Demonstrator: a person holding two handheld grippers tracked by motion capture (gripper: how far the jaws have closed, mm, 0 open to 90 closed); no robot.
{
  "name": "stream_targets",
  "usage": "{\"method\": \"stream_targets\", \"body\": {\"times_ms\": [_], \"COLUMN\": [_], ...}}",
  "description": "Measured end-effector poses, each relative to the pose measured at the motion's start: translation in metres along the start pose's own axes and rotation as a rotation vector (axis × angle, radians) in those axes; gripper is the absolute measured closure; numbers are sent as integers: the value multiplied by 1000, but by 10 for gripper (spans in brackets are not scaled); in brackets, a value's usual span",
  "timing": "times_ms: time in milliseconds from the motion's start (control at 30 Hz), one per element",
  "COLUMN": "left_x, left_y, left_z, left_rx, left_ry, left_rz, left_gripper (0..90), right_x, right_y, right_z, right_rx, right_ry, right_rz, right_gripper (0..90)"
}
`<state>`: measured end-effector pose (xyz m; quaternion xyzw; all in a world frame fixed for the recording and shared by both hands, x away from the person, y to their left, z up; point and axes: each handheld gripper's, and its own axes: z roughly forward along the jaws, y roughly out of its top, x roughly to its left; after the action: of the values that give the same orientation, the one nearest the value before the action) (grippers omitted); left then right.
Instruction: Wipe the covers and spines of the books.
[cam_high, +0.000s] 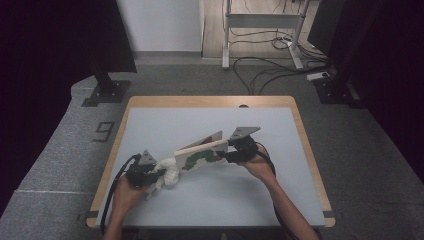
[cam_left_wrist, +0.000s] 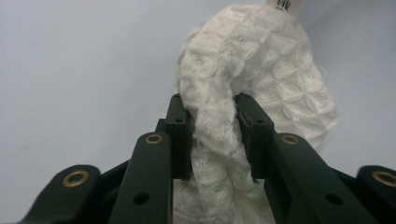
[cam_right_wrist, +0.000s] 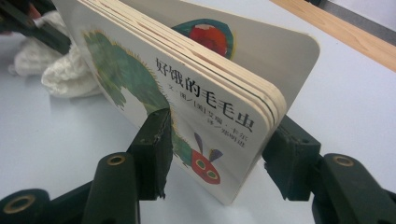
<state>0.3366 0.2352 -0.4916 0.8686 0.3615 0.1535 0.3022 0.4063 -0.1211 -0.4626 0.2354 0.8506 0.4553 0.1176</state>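
A white waffle-knit cloth (cam_high: 167, 172) lies bunched on the pale table (cam_high: 210, 120), at the left end of a board book. My left gripper (cam_high: 159, 172) is shut on a fold of that cloth (cam_left_wrist: 261, 70), which bulges out beyond the black fingertips (cam_left_wrist: 180, 122). The thick board book (cam_high: 200, 154), with a green caterpillar on its cover (cam_right_wrist: 154, 84), stands tilted on edge at mid-table, its back leaf fanned open. My right gripper (cam_high: 225, 156) is shut on the book's right end, one jaw on the cover, the other behind the pages. The cloth (cam_right_wrist: 56, 70) shows past the book's far end.
The table's wooden rim (cam_high: 305, 145) frames the pale mat. Beyond the far edge are grey carpet, a stand base (cam_high: 106, 92), desk legs and loose cables (cam_high: 270, 70). The person's forearms (cam_high: 287, 210) enter from the near edge.
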Motion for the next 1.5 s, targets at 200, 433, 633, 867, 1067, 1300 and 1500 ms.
{"method": "stream_targets", "body": {"times_ms": [200,433,633,867,1067,1300,1500], "left_x": [-4,-4,-4,-3,-2,-4,-5], "left_y": [0,-1,4,10,19,31,35], "left_z": [13,17,12,-1,-18,-35,-41], "left_rx": [-12,-45,-58,-94,-134,-152,-154], "left_ry": [-36,-73,-84,-95,-93,-73,-66], "left_rz": [1,-28,-15,-15,-8,16,26], "left_gripper": [702,709,715,717,716,715,713], "right_x": [1,1,1,2,2,2,2], "right_y": [0,-1,-2,-1,-1,-1,-1], "right_z": [-1,-1,-1,-1,-1,-1,-1], "right_rx": [1,-11,-15,-12,-11,-12,-10], "right_ry": [-4,-3,-4,-7,-9,-8,-7], "right_rz": [-2,6,6,3,4,7,8], "right_gripper": [447,462,470,470,484,488,488]}}
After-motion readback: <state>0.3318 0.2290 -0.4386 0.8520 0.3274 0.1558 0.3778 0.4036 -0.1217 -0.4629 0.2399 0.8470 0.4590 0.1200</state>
